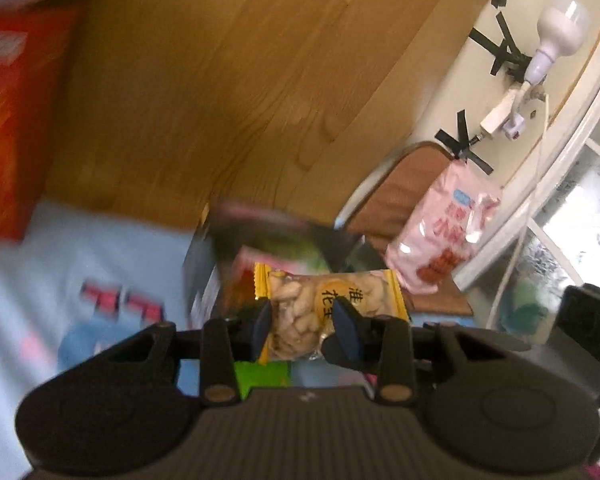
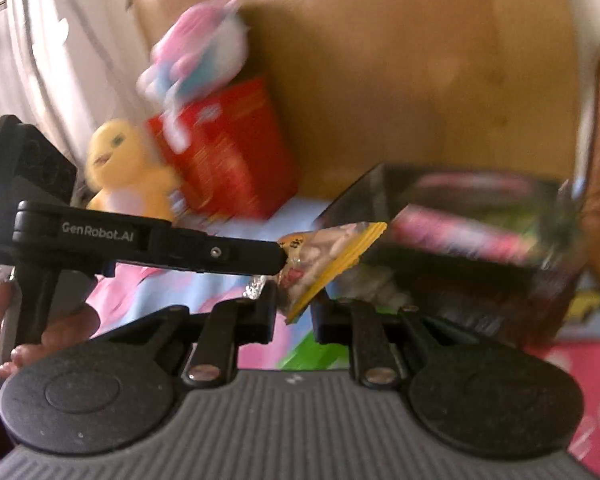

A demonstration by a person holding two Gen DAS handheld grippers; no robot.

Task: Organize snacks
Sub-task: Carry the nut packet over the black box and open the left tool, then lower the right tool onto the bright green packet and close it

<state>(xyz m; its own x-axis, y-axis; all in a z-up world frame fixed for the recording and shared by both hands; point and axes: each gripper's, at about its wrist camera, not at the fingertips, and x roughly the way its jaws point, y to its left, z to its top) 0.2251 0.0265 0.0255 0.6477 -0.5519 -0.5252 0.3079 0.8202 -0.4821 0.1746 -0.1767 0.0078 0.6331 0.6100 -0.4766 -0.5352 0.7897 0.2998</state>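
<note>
Left gripper (image 1: 302,322) clamps yellow-edged peanut packet (image 1: 328,300) between blue pads, lifted over the blue printed cloth (image 1: 60,248). Dark snack box (image 2: 472,216) just beyond, holding pink wrappers (blurred). Right gripper (image 2: 293,316) released, fingers apart, nothing between them; packet hangs just ahead. Red carton (image 2: 228,160) and yellow duck toy (image 2: 120,164) stand left of box.

A wooden headboard (image 1: 220,80) fills the far side of both views. At far right in the left wrist view, a white light bulb (image 1: 562,28) sits taped to the pale wall (image 1: 452,92) with black tape strips (image 1: 500,46). A yellow plush chick (image 2: 126,166) sits at left on the light blue printed bedsheet (image 1: 60,260), with a blurred pink-and-white plush toy (image 2: 204,48) behind it.
</note>
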